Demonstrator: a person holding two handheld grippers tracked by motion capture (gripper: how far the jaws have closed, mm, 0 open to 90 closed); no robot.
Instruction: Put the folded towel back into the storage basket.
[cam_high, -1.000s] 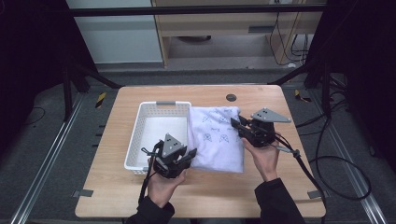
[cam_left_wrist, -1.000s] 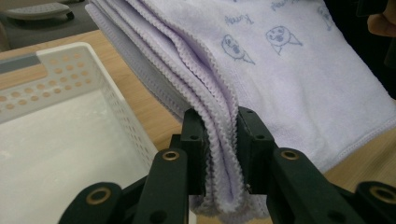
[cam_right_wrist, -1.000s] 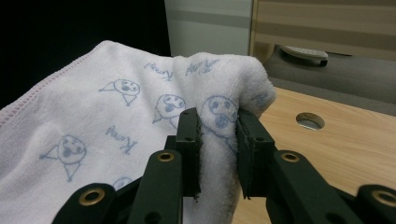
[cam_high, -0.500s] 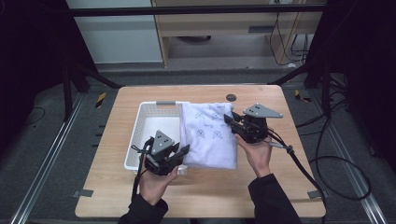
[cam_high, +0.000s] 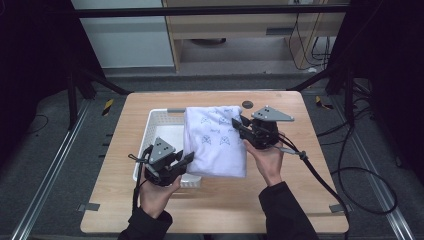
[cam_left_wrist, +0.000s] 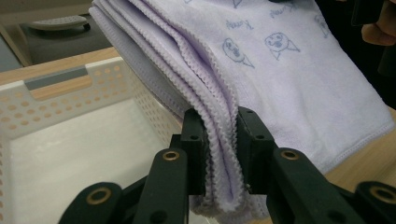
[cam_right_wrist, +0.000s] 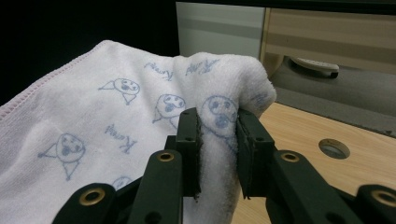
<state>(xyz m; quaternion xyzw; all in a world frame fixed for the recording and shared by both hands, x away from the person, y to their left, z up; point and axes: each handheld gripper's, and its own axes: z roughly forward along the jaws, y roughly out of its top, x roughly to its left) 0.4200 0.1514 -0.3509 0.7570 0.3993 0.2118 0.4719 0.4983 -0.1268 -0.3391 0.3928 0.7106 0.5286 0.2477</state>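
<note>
A folded white towel (cam_high: 215, 142) with small blue drawings hangs between both grippers, partly over the right side of a white perforated basket (cam_high: 157, 132). My left gripper (cam_high: 189, 159) is shut on the towel's near left edge; the layered hem (cam_left_wrist: 219, 154) sits between its jaws, above the basket's wall (cam_left_wrist: 140, 88). At the towel's far right corner my right gripper (cam_high: 241, 125) is shut on a bunched fold (cam_right_wrist: 219, 121). The towel (cam_right_wrist: 116, 121) spreads away to the left in the right gripper view.
The basket (cam_left_wrist: 70, 154) holds nothing in its visible white floor. A round hole (cam_high: 247, 104) in the wooden table (cam_high: 310, 165) lies just beyond the right gripper, also seen as a hole (cam_right_wrist: 334, 148). Bare wood lies along the table's front and right.
Both grippers have carried the towel leftward and away from the person, so it now overlaps the basket's right side. Both stay shut on it.
</note>
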